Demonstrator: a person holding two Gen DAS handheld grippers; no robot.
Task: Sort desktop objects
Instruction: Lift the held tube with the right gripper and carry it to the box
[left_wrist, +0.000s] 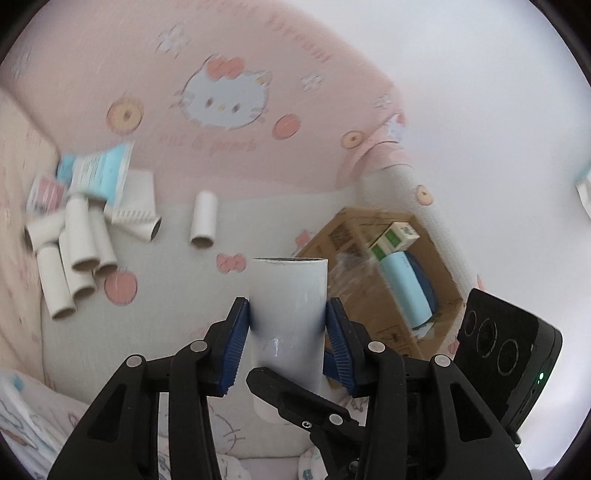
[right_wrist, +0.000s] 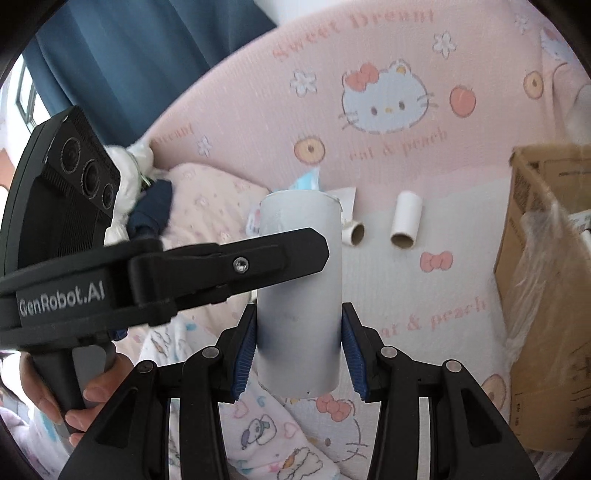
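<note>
- A white cardboard tube (left_wrist: 288, 310) stands upright, raised above the bed, gripped by both claws at once.
- The left gripper (left_wrist: 288, 317) clamps the tube with its blue pads (left_wrist: 236, 343) pressed on opposite sides.
- The right gripper (right_wrist: 298, 339) holds the same tube (right_wrist: 301, 295) lower down, its blue pads (right_wrist: 245, 350) tight against the wall; a finger of the left gripper crosses the tube in front in the right wrist view.
- A hand (right_wrist: 74, 398) grasps the handle of the left gripper at the lower left of the right wrist view.
- An open cardboard box (left_wrist: 380, 291) sits on the bed to the right; inside lie a light blue roll (left_wrist: 406, 291) and a green-and-white carton (left_wrist: 393, 236), with clear plastic wrap (left_wrist: 347, 269) at its rim.
- One loose tube (left_wrist: 204, 219) lies alone on the pink cartoon-cat bedsheet (left_wrist: 236, 166).
- Further left lies a heap of empty tubes (left_wrist: 74, 254), with blue-and-white packets (left_wrist: 99, 173) beside and partly over them.
</note>
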